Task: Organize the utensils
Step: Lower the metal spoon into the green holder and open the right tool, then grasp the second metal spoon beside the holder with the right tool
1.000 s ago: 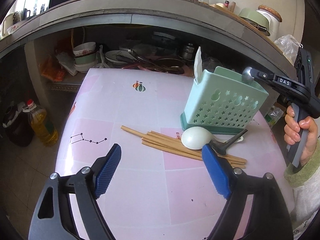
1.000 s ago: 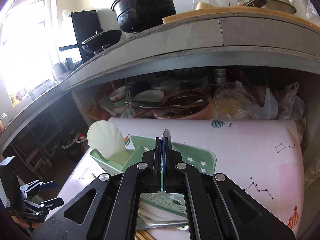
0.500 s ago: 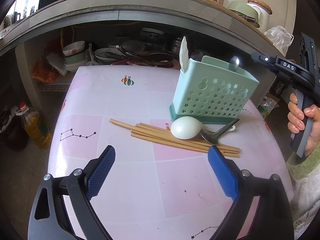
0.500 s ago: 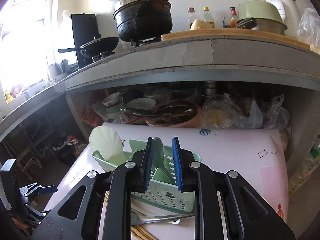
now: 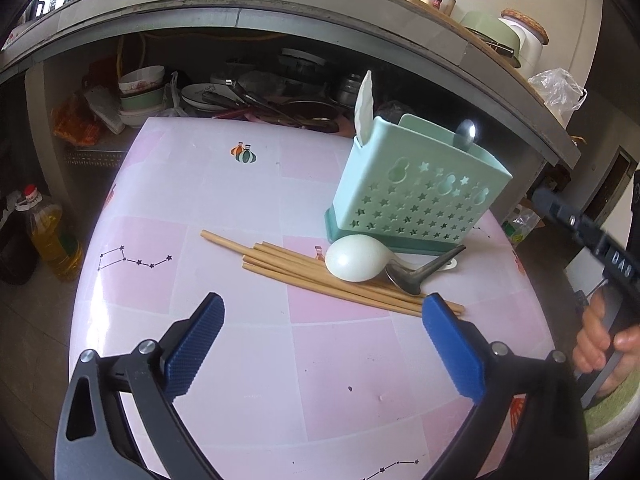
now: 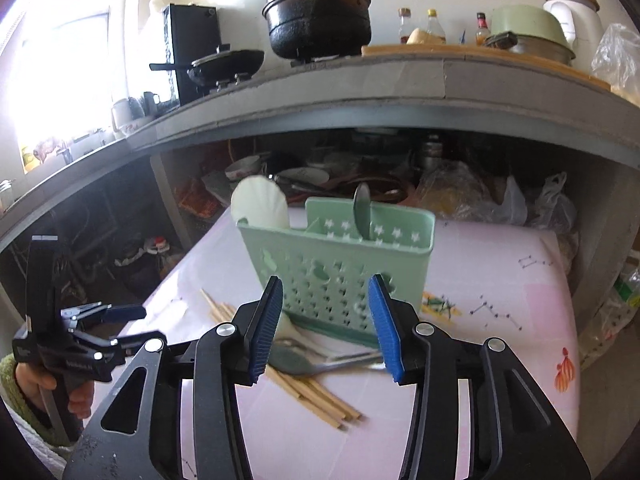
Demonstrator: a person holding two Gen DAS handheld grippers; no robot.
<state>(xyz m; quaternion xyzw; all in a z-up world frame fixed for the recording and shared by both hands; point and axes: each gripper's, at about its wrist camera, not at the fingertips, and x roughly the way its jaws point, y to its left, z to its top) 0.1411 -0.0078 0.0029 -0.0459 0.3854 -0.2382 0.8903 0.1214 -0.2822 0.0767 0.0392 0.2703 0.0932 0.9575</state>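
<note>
1. Metal spoon (image 6: pixel 362 210) stands in the mint-green star-punched plastic caddy (image 6: pixel 340 264) on the table; right tool (image 6: pixel 326 322) has just been opening (nothing between its pads).
2. Left tool (image 5: pixel 322 346) is spread wide and empty, so go low for the tan wooden chopsticks (image 5: pixel 320 270) next.

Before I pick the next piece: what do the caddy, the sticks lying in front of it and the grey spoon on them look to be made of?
Caddy: likely moulded plastic, matte mint green, with star cut-outs punched through thin walls. Chopsticks: seemingly bamboo or wood, plain tan, unvarnished look. Grey spoon: probably stainless steel, dull metallic sheen. The white spoon beside it looks like glossy plastic or melamine; ceramic cannot be ruled out.
</note>
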